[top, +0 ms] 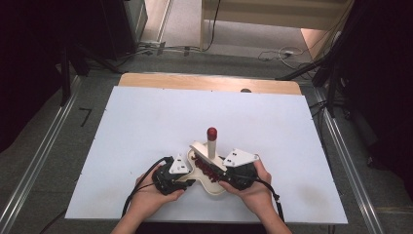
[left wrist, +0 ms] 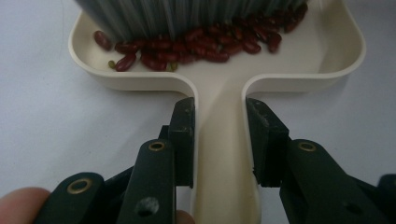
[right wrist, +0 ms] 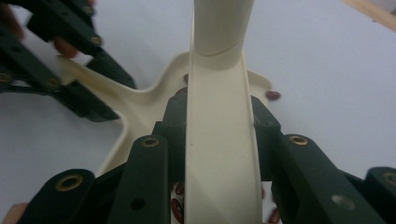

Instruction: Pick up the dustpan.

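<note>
Close to the person, at the near edge of the white table [top: 146, 122], the left gripper [top: 171, 176] has its jaws pressed on both sides of the handle of the cream dustpan [top: 213, 186]; in the left gripper view the pads squeeze the narrow handle [left wrist: 224, 154] firmly. Beside it, the right gripper [top: 238, 173] holds the cream brush [top: 208, 157], with its jaws closed on the flat back of the brush [right wrist: 219, 140].

The brush bristles [left wrist: 177, 16] stand inside the pan and push a row of red beans [left wrist: 205, 44] towards the pan's back wall. A few small green ones lie among them. One bean [right wrist: 273, 95] lies outside on the table, just beside the pan's rim.

To do this sweeping well, I think the left gripper should keep the pan flat and pressed on the table, so no bean slips under its lip. The brush should move in short, light strokes towards the handle side; a hard stroke could throw beans over the low wall. The stray bean needs one more pass.

From the high view, the long axis of the dustpan runs from its handle on the left to its open mouth on the right. The brush lies across the pan, and its red-tipped handle [top: 212, 132] points up and away from the person.
</note>
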`<control>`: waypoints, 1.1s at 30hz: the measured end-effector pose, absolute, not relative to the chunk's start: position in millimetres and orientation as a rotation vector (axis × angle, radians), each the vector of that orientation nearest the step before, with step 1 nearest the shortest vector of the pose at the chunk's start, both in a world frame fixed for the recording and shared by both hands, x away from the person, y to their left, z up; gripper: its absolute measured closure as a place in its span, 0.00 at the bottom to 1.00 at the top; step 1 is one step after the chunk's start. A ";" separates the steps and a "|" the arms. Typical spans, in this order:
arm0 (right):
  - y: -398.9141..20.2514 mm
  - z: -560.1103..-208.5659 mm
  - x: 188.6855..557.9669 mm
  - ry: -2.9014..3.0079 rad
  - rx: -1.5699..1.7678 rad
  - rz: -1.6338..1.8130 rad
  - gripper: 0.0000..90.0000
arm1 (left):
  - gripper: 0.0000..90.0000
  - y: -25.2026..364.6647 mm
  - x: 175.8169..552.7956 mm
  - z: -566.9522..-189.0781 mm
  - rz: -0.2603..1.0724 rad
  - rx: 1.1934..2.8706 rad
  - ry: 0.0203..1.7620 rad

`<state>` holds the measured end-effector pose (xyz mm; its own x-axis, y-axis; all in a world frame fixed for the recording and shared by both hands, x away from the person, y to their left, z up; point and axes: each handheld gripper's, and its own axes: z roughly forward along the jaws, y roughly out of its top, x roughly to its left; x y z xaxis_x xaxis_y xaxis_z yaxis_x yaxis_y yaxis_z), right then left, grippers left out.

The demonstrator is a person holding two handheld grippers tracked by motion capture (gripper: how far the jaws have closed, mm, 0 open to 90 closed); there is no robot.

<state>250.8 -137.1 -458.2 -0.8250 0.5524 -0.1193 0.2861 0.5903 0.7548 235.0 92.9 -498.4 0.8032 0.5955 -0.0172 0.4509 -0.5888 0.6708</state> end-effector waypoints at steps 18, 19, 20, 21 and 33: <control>-200.8 -445.6 297.6 2.278 0.944 1.093 0.72 | 0.74 111.5 239.3 -498.7 0.270 2.286 0.814; -200.5 -447.6 301.2 2.276 0.957 1.079 0.72 | 0.74 111.7 239.3 -499.0 0.270 2.286 0.813; -199.7 -449.6 304.7 2.282 0.961 1.066 0.72 | 0.74 111.3 239.0 -499.2 0.272 2.284 0.814; -197.5 -451.7 307.5 2.291 0.965 1.057 0.72 | 0.74 110.9 238.8 -499.4 0.272 2.284 0.816; -159.8 -452.4 291.9 2.484 0.700 1.089 0.72 | 0.74 111.7 239.0 -500.6 0.266 2.282 0.815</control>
